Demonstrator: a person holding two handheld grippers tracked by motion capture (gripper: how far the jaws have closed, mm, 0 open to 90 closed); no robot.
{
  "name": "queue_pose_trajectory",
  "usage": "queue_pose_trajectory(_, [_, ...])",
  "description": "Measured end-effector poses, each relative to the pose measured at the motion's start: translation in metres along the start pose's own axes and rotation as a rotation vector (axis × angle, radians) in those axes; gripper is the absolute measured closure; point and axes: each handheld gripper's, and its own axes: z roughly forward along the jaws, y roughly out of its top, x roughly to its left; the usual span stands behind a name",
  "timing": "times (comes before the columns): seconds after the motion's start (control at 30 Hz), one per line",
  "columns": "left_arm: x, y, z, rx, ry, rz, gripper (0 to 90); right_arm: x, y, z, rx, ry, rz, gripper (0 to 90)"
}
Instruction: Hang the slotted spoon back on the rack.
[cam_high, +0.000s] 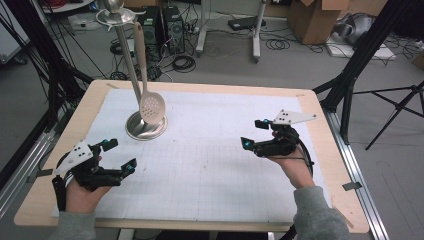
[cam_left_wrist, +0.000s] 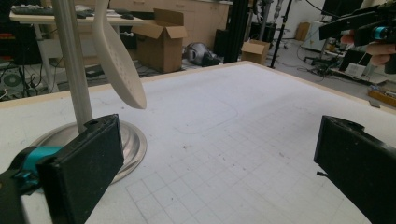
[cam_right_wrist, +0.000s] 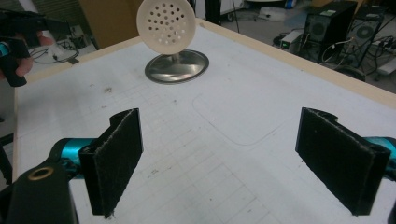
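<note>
my left gripper (cam_high: 120, 156) at 8 o'clock, my right gripper (cam_high: 251, 133) at 3: jaws wide apart, empty. slotted spoon (cam_high: 151, 106) hangs on steel stand (cam_high: 146, 126) at 11; high view shows its hook top. gridded mat (cam_high: 210, 165), cardboard boxes (cam_left_wrist: 161, 42) behind.

A cream slotted spoon (cam_high: 151, 106) hangs from a steel stand (cam_high: 127, 55).

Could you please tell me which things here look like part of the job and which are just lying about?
Likely part of the job:
slotted spoon
metal stand
left gripper, open
right gripper, open

Just lying about:
cardboard box
computer towers
floor cables
</note>
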Motion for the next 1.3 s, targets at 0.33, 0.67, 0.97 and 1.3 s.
queue_pose_trajectory(0.33, [-0.001, -0.001, 0.002, 0.008, -0.006, 0.001, 1.8, 0.001, -0.017, -0.02, -0.062, -0.032, 0.002, 14.2])
queue_pose_trajectory(0.67, [0.0, 0.0, -0.001, -0.006, 0.002, -0.005, 1.8, 0.009, -0.039, -0.04, -0.131, -0.08, -0.016, 14.2])
queue_pose_trajectory(0.97, [0.001, -0.001, -0.001, -0.006, 0.006, -0.005, 1.8, 0.011, -0.062, -0.055, -0.139, -0.114, 0.01, 11.3])
queue_pose_trajectory(1.3, [0.0, -0.006, 0.001, 0.007, 0.004, -0.012, 1.8, 0.006, -0.082, -0.07, -0.162, -0.176, 0.028, 11.0])
